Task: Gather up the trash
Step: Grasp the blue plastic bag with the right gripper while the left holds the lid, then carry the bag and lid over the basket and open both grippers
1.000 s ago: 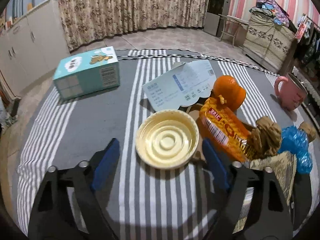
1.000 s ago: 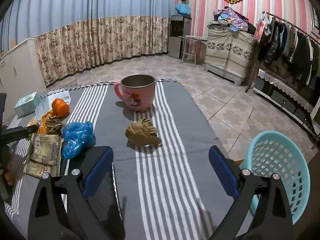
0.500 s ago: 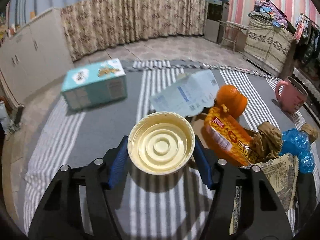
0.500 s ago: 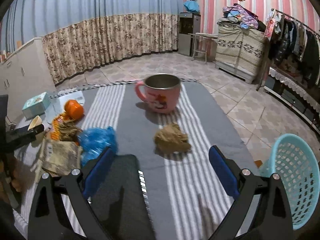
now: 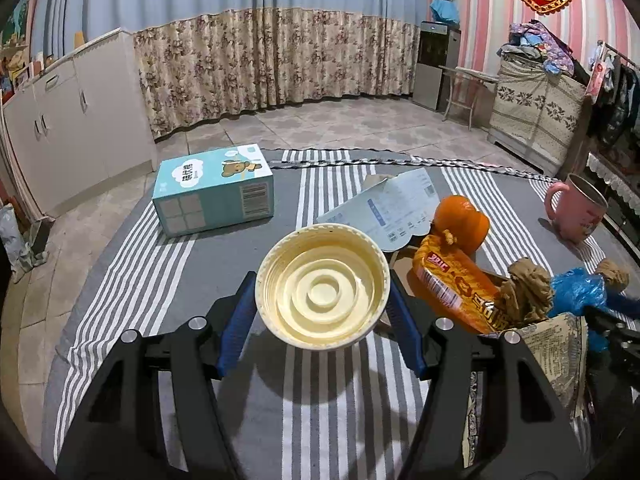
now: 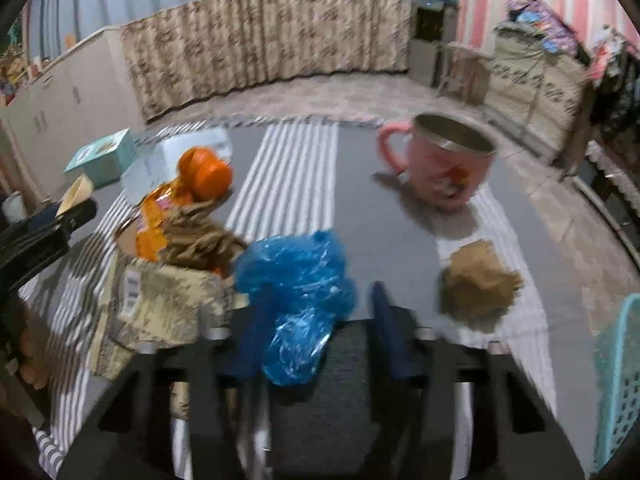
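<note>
Blue crinkled plastic, a loose bag [image 6: 296,300], sits between the two fingers of your right tongs [image 6: 316,344], slightly toward the left finger, bulging up and forward past the tips. The jaws have just been closing around it; motion blur hides whether the pads press on the film yet, so the grip cannot be confirmed. Treat the bag as having no clear long axis: it is a rounded wad resting on the tabletop [image 6: 360,208].

Just left of the bag stands a printed paper sack [image 6: 160,304] holding a brown paper wad [image 6: 196,236] and an orange wrapper [image 6: 154,220]. Keep the left finger clear of its wall.

To the right of the tongs, near but apart, lies a second brown crumpled paper [image 6: 480,280]. The turquoise basket [image 6: 620,380] shows at the right edge, so the right hand is the nearer one for the drop.

Your left tongs [image 5: 320,300] pinch a cream plastic lid [image 5: 322,292] across its rim and hold it tilted off the cloth.

Farther off stand a pink mug [image 6: 444,168], an orange fruit [image 6: 206,172] and a teal box [image 5: 216,188].
</note>
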### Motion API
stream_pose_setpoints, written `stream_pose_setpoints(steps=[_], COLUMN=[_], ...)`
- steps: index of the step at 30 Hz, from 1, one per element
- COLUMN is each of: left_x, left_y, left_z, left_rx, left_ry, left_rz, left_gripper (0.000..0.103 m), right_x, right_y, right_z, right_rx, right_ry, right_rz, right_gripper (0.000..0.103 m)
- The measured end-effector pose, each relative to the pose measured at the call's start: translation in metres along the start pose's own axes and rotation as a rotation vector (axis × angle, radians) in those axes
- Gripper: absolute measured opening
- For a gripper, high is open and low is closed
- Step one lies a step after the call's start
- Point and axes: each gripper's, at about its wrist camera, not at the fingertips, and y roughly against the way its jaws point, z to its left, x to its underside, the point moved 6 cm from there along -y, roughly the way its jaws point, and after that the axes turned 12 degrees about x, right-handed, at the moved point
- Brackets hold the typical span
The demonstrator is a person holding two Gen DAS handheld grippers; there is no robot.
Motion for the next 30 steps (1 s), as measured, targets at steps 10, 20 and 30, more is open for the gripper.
stream_pose_setpoints(steps=[10, 20, 30], left_x=[-0.003, -0.027, 0.0], left_y=[0.03, 0.074, 0.065], left_z=[-0.037, -0.145, -0.305], left_rx=[0.004, 0.127, 0.296], left_ry=[-0.067, -0.161, -0.31], left_rz=[0.0, -0.078, -0.059], left_gripper=[0.061, 0.061, 0.061], right_x=[-0.007, 0.035, 0.096], right_y=[0.06, 0.121, 0.133], right_z=[-0.068, -0.247, -0.37], right_rx=[0.005, 0.257, 0.455], right_ry=[-0.096, -0.313, -0.457], right_rz=[-0.139, -0.18, -0.148], right_gripper=[0.02, 0.02, 0.02])
